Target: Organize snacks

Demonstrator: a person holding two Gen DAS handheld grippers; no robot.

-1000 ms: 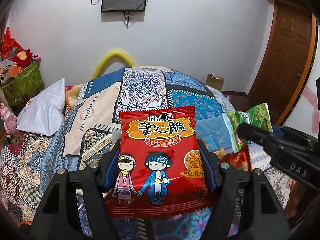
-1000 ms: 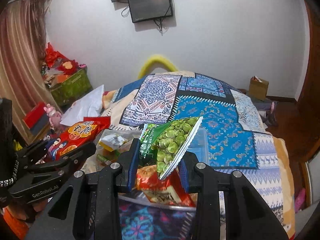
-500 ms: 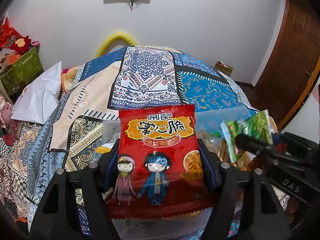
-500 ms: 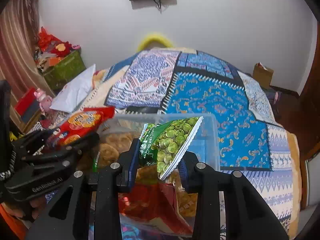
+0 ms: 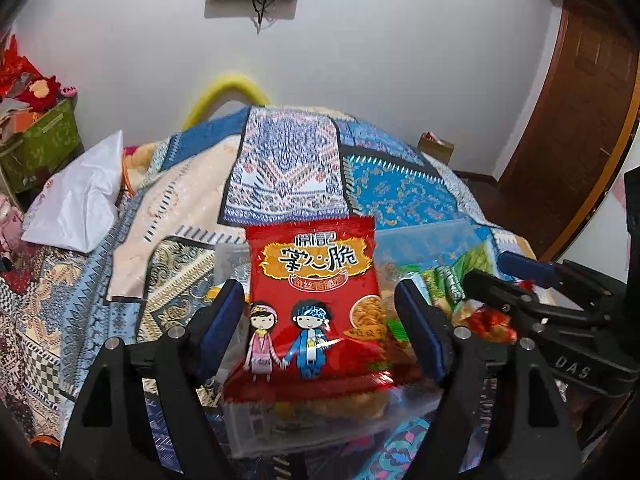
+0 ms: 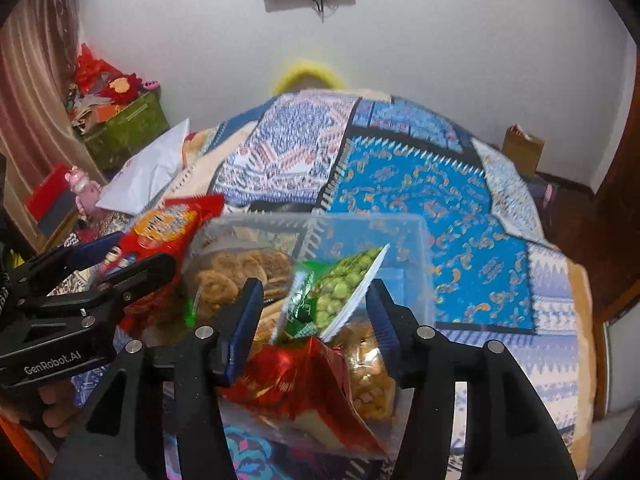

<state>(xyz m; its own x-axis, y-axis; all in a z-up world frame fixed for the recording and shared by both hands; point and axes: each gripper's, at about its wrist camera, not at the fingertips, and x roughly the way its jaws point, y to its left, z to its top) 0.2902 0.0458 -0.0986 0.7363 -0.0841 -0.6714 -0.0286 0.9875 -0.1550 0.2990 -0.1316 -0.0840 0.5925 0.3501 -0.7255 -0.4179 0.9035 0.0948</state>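
Left gripper [image 5: 320,312] has its jaws spread, blue pads clear of the red packet [image 5: 316,304] standing between them: glossy red, two cartoon kids holding hands, yellow-edged lettering on top. It stands tilted over the clear bin [image 5: 320,428]. Right gripper [image 6: 314,308] is spread too, with a green pea bag [image 6: 340,292] between the pads; whether either pad touches it is hard to tell. That bag shows round green peas and a white crimped edge, and it sits up on the pile in the bin [image 6: 416,248]. Count: two grippers, one red packet, one pea bag, one bin. Only the right wrist view shows inside the bin: cookies [image 6: 236,272], a crumpled red wrapper [image 6: 296,384], a yellow snack bag [image 6: 372,384]. Only the left view shows the packet's front. Everything rests on a patterned quilt [image 6: 420,184].
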